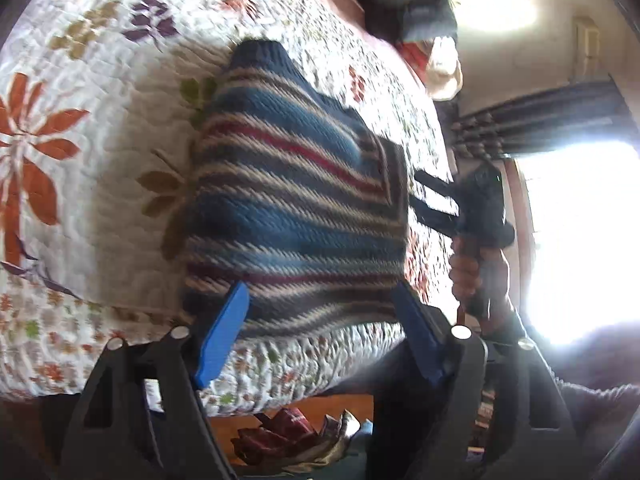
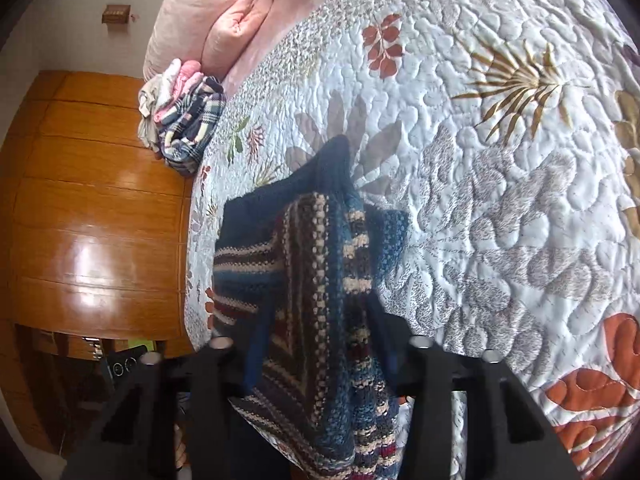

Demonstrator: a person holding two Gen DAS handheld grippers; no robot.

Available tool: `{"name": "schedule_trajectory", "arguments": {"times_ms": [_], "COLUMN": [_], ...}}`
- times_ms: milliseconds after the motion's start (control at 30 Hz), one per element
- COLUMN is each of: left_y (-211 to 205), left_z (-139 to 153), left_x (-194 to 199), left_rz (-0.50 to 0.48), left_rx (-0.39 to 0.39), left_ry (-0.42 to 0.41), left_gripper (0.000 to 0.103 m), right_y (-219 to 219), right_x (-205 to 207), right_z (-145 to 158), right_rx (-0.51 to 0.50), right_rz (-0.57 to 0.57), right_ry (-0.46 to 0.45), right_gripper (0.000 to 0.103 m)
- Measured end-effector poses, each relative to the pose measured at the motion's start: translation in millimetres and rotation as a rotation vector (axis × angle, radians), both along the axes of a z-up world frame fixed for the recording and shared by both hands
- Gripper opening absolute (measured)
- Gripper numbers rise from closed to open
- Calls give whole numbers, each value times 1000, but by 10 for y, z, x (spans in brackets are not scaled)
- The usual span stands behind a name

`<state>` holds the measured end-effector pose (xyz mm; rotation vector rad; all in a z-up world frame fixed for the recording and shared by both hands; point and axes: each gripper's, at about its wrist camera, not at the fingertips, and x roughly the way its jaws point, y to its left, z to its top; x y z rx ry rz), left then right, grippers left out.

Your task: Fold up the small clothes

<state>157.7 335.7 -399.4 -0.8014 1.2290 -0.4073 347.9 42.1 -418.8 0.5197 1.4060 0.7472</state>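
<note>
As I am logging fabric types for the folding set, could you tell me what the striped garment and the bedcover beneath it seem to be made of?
The striped garment looks like chunky knitted yarn, probably wool or acrylic: raised stitch ribs, a matte fuzzy surface. The bedcover looks like quilted cotton or a similar woven cloth, matte, with puffed stitched cells over a printed leaf pattern. Fibre content cannot be confirmed by sight.

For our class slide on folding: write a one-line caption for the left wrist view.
Striped knit sweater on a floral quilt, left gripper open at its near edge.
</note>
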Motion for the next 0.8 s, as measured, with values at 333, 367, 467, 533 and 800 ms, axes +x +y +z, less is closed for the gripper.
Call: {"name": "schedule_trajectory", "arguments": {"times_ms": [333, 367, 467, 533, 800], "left_y": [122, 190, 353, 375, 427], "left_z": [-142, -28, 229, 257, -53], "left_x": [-121, -90, 163, 453, 887], "left_rz": [35, 39, 65, 59, 23], "left_rx": [-117, -131, -149, -117, 124], "left_ry": [82, 40, -61, -90, 15], "left_gripper": [58, 59, 63, 63, 54], "right_y": [49, 2, -3, 152, 298], "right_x": [75, 67, 76, 128, 260], "right_z": [-58, 31, 148, 50, -156], "right_rx": [-82, -61, -59, -84, -167], "right_rz": [-31, -39, -43, 11, 25], "right_ry": [-91, -108, -126, -84, -112], "right_gripper": [19, 21, 44, 17, 15]}}
